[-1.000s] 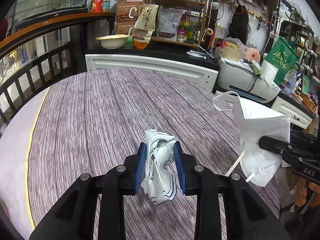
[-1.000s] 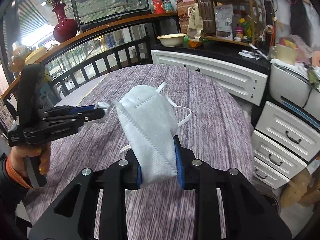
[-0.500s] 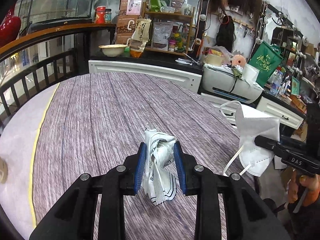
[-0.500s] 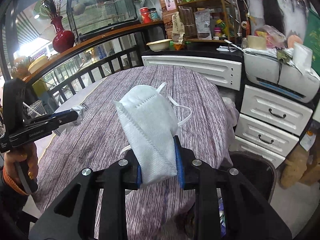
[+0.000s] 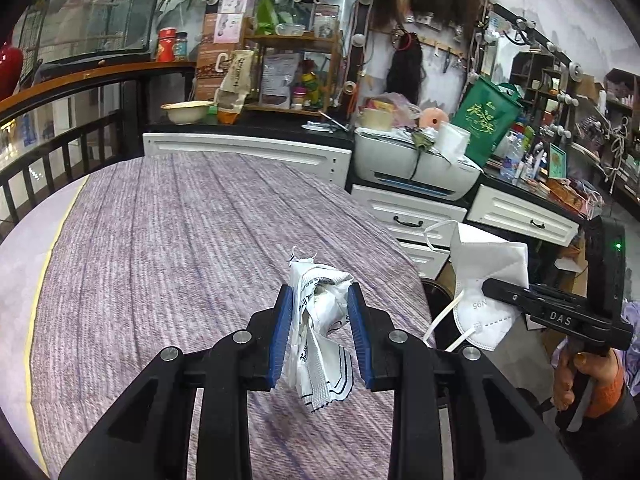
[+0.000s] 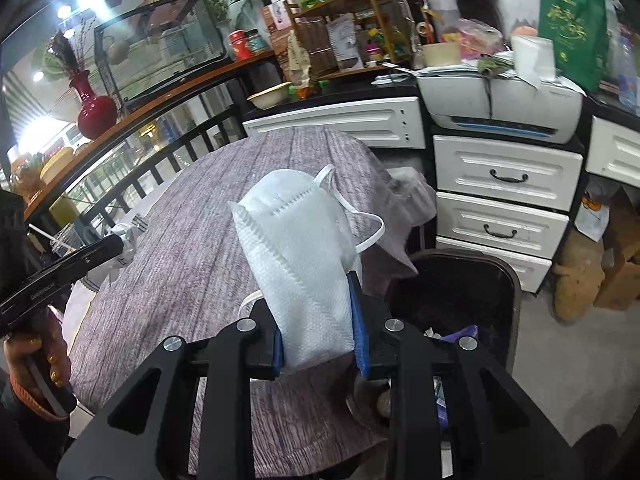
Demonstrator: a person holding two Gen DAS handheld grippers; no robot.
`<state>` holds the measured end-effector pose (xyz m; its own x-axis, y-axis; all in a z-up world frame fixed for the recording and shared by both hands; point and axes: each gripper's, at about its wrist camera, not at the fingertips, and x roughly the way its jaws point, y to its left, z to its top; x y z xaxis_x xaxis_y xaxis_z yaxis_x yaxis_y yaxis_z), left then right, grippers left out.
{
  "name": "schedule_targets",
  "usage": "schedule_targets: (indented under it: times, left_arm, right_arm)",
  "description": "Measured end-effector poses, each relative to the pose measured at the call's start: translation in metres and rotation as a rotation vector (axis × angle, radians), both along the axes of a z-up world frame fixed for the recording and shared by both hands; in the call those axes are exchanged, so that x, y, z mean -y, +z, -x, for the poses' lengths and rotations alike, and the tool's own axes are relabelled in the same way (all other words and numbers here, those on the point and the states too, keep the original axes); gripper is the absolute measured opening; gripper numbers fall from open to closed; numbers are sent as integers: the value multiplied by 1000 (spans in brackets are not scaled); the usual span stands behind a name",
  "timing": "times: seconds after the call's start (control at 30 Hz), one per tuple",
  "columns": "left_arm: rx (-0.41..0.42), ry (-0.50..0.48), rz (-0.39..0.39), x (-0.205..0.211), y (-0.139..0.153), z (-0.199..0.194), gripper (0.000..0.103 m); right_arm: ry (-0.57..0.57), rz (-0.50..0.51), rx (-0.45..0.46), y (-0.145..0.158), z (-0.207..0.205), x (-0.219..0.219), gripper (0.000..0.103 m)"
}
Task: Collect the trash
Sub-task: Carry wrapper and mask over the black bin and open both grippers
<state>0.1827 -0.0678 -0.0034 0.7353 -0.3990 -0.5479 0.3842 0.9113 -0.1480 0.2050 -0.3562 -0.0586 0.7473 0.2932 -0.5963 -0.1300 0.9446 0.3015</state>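
My left gripper (image 5: 320,330) is closed on a crumpled white printed plastic wrapper (image 5: 322,332); its blue pads (image 5: 281,330) press the wrapper from both sides, and the loose end hangs below them, clear of the round table with the purple-grey striped cloth (image 5: 160,260). The wrapper sits above the near part of that table, towards its right edge.

My right gripper (image 6: 318,320) is clamped on a white folded N95 face mask (image 6: 300,248), gripping its lower part while the rest stands up and leans to the left, with its white elastic loops (image 6: 360,220) curling out to the right. In the left wrist view the same mask (image 5: 486,280) shows held out past the table's right edge, with the black gripper and my right hand (image 5: 576,376) on its handle.

Just right of the mask and below it stands a black trash bin (image 6: 492,280) beside the table, with some litter visible inside. White drawers with black handles (image 6: 504,184) stand behind the bin, and a white printer (image 6: 500,108) sits on top of them. In the right wrist view my left hand (image 6: 36,360) holds the other gripper over the table's left side.
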Motion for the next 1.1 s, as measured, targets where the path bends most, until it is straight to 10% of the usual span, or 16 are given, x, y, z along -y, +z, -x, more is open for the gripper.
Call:
schedule_targets:
  times: [1.0, 1.1]
  left_arm:
    - [-17, -190, -7, 93, -9, 12, 29]
    - [-23, -201, -10, 99, -11, 12, 29]
  right_arm:
    - [-222, 137, -169, -94, -37, 53, 28]
    - [-248, 152, -188, -104, -42, 55, 43]
